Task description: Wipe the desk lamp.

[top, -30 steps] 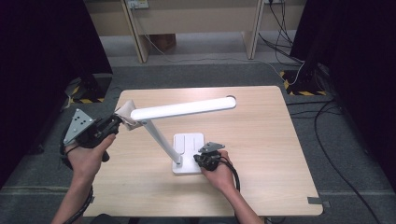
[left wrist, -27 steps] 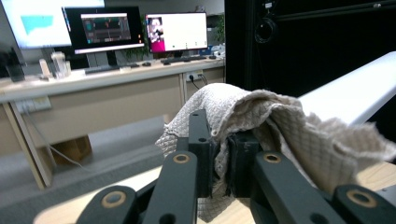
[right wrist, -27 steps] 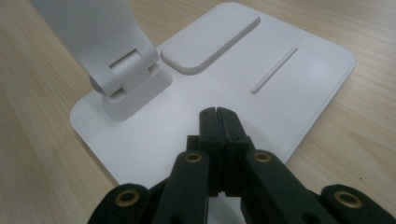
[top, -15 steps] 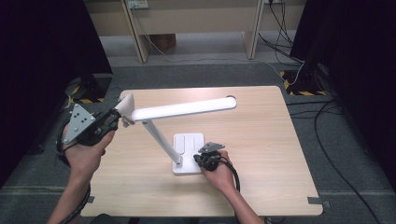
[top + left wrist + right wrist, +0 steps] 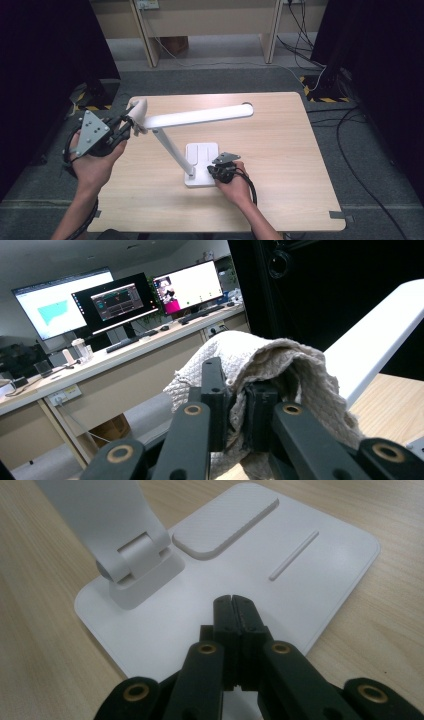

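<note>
Left gripper point(image 5: 127, 126) clamps a crumpled beige waffle-weave cloth point(image 5: 260, 365) against the end of the long flat white lamp head point(image 5: 200, 117). Right gripper point(image 5: 234, 605), jaws pressed together, apparently rests on the smooth white rectangular lamp base point(image 5: 320, 575) mid-table.

Even overhead light, dark at the sides

I see the table point(image 5: 280, 150) evenly lit with soft shadows; monitors point(image 5: 115, 300) glow behind slightly blurred nearby jaws; the high view looks soft
</note>
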`<state>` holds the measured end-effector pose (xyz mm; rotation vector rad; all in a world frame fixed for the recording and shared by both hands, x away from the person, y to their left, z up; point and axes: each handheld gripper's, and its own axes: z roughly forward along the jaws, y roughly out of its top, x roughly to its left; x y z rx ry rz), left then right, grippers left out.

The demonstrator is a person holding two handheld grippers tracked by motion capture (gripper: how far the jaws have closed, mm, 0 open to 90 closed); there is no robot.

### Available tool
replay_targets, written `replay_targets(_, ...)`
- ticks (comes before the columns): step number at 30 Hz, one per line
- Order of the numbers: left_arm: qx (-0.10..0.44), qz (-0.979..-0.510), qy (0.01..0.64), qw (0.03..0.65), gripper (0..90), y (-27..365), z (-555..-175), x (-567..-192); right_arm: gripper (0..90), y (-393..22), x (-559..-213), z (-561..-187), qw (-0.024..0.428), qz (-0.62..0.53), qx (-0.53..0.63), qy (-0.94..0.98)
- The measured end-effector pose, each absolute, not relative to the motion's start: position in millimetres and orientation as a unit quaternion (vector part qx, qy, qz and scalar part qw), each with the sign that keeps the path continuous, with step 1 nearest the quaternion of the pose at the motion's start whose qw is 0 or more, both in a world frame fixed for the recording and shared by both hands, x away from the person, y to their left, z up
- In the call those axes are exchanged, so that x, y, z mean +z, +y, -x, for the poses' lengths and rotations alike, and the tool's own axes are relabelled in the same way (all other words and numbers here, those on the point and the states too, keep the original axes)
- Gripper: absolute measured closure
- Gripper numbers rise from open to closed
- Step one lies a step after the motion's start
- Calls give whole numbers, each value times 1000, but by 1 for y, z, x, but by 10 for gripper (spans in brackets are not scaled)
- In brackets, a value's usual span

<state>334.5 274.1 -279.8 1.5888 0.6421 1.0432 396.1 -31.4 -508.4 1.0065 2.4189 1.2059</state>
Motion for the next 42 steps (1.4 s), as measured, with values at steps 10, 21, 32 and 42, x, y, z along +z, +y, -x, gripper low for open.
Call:
replay_targets(10, 445, -667, 257, 539, 822, 263, -331, -275, 899, -31, -508, -396, 132, -345, 412, 833)
replay_targets(21, 426, -671, 253, 551, 822, 238, -336, -276, 900, -31, -508, -395, 135, -343, 413, 833)
replay_targets(32, 419, -672, 257, 554, 822, 225, -341, -277, 898, -31, -509, -395, 140, -339, 412, 834)
replay_targets(42, 411, -671, 258, 561, 822, 211, -342, -278, 896, -30, -509, -395, 143, -338, 414, 833)
